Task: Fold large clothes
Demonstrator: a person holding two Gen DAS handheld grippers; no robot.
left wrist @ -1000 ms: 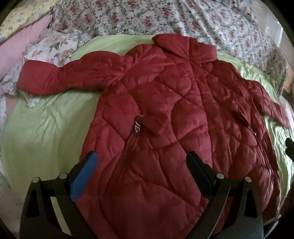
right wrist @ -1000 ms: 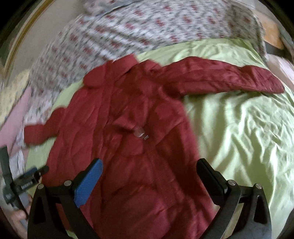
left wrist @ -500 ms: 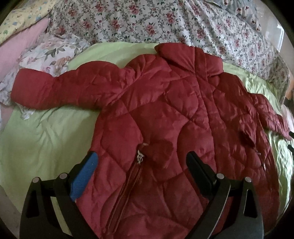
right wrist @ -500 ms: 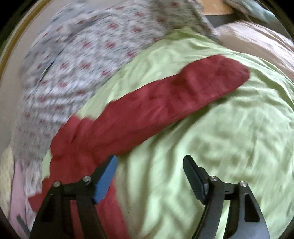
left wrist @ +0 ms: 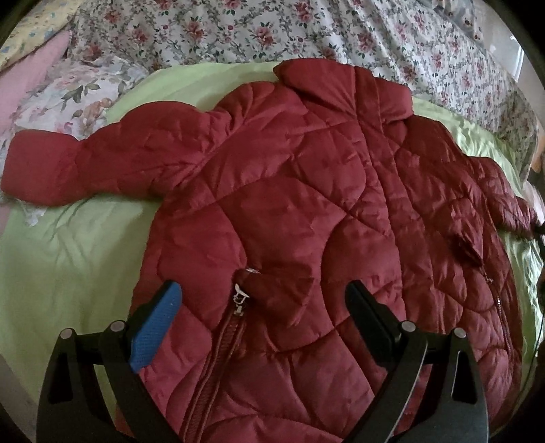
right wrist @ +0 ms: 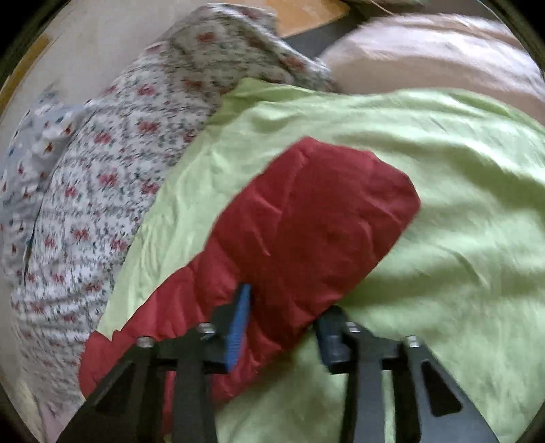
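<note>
A dark red quilted jacket [left wrist: 289,211] lies spread flat on a light green sheet [left wrist: 61,259], collar far, both sleeves out to the sides. My left gripper [left wrist: 262,303] is open and empty, hovering over the jacket's lower front by a zip pocket [left wrist: 238,300]. In the right wrist view the jacket's right sleeve [right wrist: 306,225] lies on the green sheet [right wrist: 460,238]. My right gripper [right wrist: 282,317] has its jaws narrowed around the sleeve a little behind the cuff, with the fabric between the pads.
A floral quilt [left wrist: 306,30] runs along the far side of the bed and shows in the right wrist view [right wrist: 102,170]. Pink and floral pillows [left wrist: 51,88] lie at the far left. A pale pink cover [right wrist: 442,54] lies beyond the sleeve.
My right gripper swung from over the jacket body to the right sleeve, came down and narrowed its jaws around it. My left gripper moved slightly closer over the jacket front and stayed open.
</note>
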